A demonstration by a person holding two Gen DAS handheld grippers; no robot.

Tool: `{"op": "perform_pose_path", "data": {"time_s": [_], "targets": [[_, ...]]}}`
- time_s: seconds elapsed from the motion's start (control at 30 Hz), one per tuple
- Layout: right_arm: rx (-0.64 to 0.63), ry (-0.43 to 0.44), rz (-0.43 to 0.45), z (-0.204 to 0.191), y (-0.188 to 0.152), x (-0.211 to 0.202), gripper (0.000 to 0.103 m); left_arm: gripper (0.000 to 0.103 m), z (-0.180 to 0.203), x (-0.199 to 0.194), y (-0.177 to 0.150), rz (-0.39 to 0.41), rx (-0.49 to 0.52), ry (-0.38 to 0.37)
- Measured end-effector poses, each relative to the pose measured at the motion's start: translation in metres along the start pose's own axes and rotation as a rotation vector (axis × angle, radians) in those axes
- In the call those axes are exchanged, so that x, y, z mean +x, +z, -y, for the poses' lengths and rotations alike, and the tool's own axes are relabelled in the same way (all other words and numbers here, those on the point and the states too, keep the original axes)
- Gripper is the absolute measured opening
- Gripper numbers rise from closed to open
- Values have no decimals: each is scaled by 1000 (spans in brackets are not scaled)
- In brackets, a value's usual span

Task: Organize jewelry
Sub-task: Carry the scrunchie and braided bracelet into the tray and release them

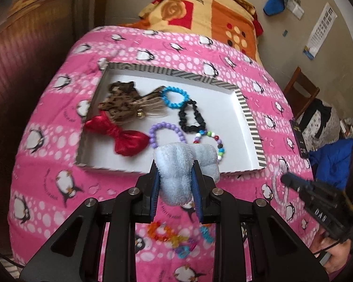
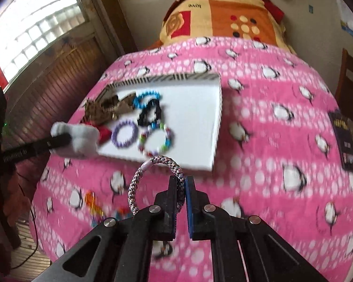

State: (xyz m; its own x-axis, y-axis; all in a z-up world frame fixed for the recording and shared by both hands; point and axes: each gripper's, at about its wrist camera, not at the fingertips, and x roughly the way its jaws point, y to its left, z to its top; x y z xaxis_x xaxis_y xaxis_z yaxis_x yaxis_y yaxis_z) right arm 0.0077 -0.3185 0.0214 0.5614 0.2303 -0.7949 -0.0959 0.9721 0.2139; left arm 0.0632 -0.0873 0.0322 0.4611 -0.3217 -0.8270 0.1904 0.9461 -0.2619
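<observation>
Partly hidden: multicolour bracelet (image 1: 214, 144) behind plush bow (image 1: 183, 166) (left fingers (image 1: 156, 188) clamping).

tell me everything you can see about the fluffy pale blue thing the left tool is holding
The fluffy bow is pale blue, plush like terry or fleece, with soft puffy lobes. The left tool is shut on one lobe, its blue-padded fingers squeezing it, while the other lobe bulges free to the right. It is held up at the near edge of the white tray, hiding part of the purple bead bracelet. In the right wrist view it looks greyish white.
</observation>
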Motion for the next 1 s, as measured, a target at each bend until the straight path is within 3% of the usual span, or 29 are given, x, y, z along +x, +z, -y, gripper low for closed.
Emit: {"op": "perform_pose_path", "data": {"time_s": [0.33,0.67,0.83,1.0], "targets": [[-36,-10,-35,11,75,62,6,24,28,53,25,-69,-10,-25],[-22,-24,-151,29,101,150,6,24,17,95,34,-131,-88,6],[-27,-14,-146,29,105,158,6,26,14,98,35,-118,-87,25],[-8,4,-148,32,103,153,7,42,16,95,34,-116,-76,27]]}}
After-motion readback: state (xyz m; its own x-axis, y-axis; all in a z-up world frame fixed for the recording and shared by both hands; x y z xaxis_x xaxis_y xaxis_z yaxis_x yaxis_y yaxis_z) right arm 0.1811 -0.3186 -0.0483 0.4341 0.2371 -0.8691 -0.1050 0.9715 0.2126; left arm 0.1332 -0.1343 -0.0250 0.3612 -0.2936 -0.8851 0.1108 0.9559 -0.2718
